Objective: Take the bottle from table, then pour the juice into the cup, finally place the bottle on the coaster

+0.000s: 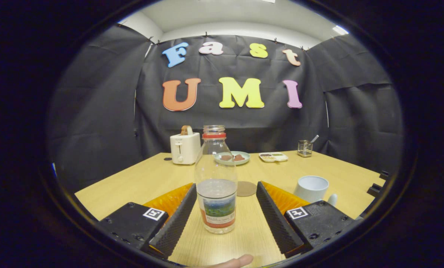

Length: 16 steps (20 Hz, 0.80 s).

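Right now the big wooden desk [140, 178] carries everything. On it the gripper [226, 191] is spread wide open and holds nothing. The bottle [216, 178] stands upright on the desk between its two fingers. The left finger's tip looks very close to the bottle's side, and I cannot tell if it touches. The right finger has a clear gap to the bottle.

The bottle is see-through, with no cap on its open mouth and a red ring around its neck. It has a label low down. A clear liquid fills it less than halfway.

The cup [311, 188] sits to the right, just beyond the right finger. Its bottom is hidden behind the gripper's body, and I cannot see what is inside it. The round coaster [247, 188] lies flat just behind the bottle, between the fingers, and the bottle covers part of it.

Far back on the desk stands a toaster [185, 148] with a piece of bread sticking out. Beside it is a plate [232, 158] with some brown food, partly behind the bottle. Next come a small tray [273, 157] of bits too tiny to make out and a wire holder [304, 147] with a handle poking up. A fingertip [233, 262] peeks in at the near side, below the bottle.
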### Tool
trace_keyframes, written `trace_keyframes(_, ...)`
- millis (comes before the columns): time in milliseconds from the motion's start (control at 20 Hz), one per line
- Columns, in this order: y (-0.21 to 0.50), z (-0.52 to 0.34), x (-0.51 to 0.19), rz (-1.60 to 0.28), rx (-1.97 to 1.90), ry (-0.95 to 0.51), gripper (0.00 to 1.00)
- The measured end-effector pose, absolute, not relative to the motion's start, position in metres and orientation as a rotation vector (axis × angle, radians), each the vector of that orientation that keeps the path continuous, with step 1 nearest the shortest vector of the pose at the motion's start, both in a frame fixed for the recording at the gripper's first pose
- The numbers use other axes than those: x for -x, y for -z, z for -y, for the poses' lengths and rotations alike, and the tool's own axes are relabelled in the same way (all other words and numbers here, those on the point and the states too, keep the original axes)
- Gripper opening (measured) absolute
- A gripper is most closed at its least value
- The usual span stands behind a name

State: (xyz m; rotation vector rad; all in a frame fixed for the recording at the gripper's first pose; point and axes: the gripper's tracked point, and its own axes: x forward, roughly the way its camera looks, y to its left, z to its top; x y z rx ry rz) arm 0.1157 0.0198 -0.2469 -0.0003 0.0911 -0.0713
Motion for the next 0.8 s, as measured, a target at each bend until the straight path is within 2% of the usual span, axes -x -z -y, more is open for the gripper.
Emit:
trace_keyframes(600,0.264,-0.036,-0.166,-0.098,0.033,0.042,0.99)
trace_keyframes(800,0.254,-0.033,-0.176,-0.076,0.008,0.016,0.85)
